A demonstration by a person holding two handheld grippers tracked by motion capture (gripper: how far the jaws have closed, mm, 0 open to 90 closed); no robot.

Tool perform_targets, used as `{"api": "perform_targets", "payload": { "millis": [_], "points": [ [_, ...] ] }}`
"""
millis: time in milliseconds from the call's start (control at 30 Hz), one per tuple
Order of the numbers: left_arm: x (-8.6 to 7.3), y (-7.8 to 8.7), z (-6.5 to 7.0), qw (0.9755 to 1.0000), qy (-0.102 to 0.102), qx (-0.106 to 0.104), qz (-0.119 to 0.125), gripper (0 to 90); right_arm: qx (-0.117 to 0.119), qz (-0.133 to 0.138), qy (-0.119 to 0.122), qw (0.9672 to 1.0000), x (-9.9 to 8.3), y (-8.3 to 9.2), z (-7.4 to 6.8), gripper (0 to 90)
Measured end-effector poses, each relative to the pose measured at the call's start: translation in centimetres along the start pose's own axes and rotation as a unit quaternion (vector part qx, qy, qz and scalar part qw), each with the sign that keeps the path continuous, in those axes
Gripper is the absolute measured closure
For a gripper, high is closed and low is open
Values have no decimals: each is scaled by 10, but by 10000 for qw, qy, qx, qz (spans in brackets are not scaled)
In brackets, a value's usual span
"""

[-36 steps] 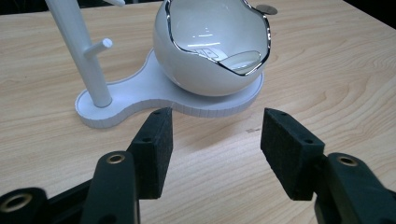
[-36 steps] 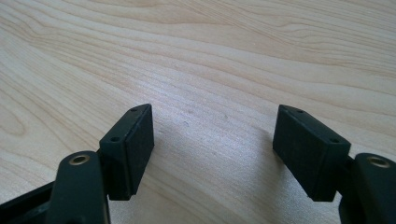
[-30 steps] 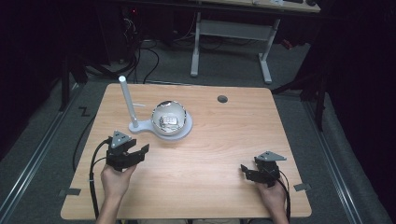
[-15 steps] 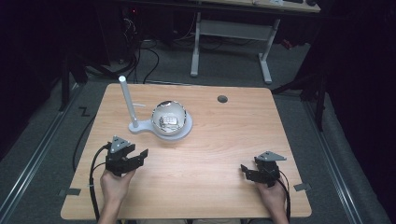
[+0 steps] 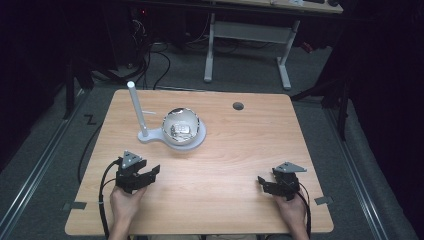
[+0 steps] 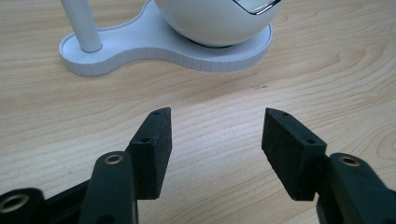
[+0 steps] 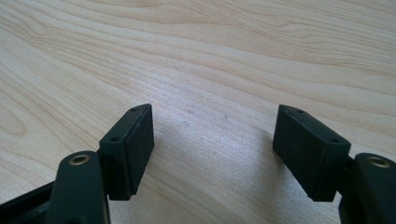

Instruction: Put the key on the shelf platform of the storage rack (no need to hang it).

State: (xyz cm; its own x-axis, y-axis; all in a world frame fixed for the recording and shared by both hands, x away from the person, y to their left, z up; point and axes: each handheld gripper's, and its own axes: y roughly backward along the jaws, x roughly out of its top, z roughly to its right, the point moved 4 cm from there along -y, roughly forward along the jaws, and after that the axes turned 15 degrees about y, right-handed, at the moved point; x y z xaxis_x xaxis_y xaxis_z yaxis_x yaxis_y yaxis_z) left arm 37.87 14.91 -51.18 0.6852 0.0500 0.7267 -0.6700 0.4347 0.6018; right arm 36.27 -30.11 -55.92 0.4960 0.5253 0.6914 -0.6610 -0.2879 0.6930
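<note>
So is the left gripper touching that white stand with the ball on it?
Apart. In the left gripper view, bare wood lies between the open left gripper and the white stand; the high view shows the same gap.

bowl (image 6: 219,21) top cut off, pole (image 6: 83,23) cropped; contents indistinct

Table (image 5: 230,150): stand base (image 5: 150,136) at 11 o'clock, bearing pole (image 5: 136,107) at its 9 o'clock end, bowl (image 5: 183,126) at 3 o'clock. Left gripper (image 5: 145,172) at 7 o'clock; right gripper (image 5: 264,184) at 5 o'clock.
</note>
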Motion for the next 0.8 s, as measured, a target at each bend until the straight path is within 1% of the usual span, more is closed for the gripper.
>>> {"api": "perform_targets", "payload": {
  "millis": [133, 367, 433, 533, 667, 800],
  "points": [
    [-5, -3, -1, 10000, 52, -8, -41, 433, 1, -1, 2, 10000, 0, 0, 0, 296],
    [-15, -12, -1, 9999, 31, 2, -126, 423, 2, 2, 3, 10000, 0, 0, 0, 296],
    [-20, -15, 0, 9998, 28, -8, -215, 421, 2, 2, 3, 10000, 0, 0, 0, 296],
    [-26, -20, 1, 9994, -47, 25, -329, 417, 1, 0, 1, 10000, 0, 0, 0, 296],
    [-31, -23, 0, 9995, -14, 27, -321, 413, 0, 1, 1, 10000, 0, 0, 0, 296],
    [-36, -27, 1, 9995, -49, 88, -302, 407, 0, -1, 1, 10000, 0, 0, 0, 296]
  ]
}}
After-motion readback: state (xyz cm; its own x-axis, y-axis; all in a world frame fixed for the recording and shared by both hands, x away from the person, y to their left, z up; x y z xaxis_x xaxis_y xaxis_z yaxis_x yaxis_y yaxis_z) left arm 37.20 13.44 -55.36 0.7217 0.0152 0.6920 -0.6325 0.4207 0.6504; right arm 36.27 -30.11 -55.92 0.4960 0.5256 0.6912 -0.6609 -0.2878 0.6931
